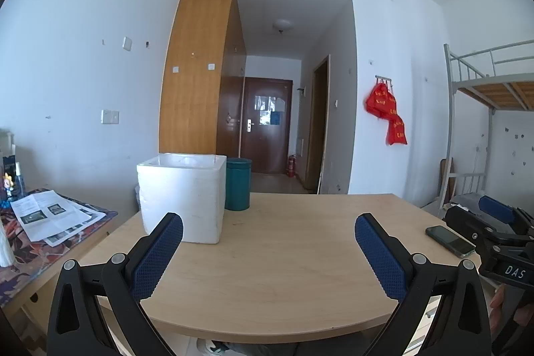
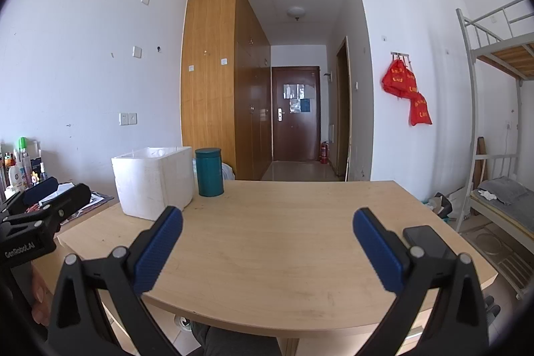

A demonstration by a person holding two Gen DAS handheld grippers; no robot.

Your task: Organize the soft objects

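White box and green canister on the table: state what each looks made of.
White box: likely foam, given its matte, faintly grainy faces, thick walls and rounded rim. Green canister: probably painted metal or plastic, with a smooth teal surface, soft sheen and fitted lid; the pictures leave that open.

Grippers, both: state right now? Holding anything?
Left gripper: open, jaws spread wide, nothing between them.
Right gripper: open, jaws spread wide, holding nothing.

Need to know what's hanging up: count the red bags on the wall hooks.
3 show. Two red bags overlap at the hook rack: upper left bag and middle bag; the lower bag hangs below them to the right. Overlap could hide another.
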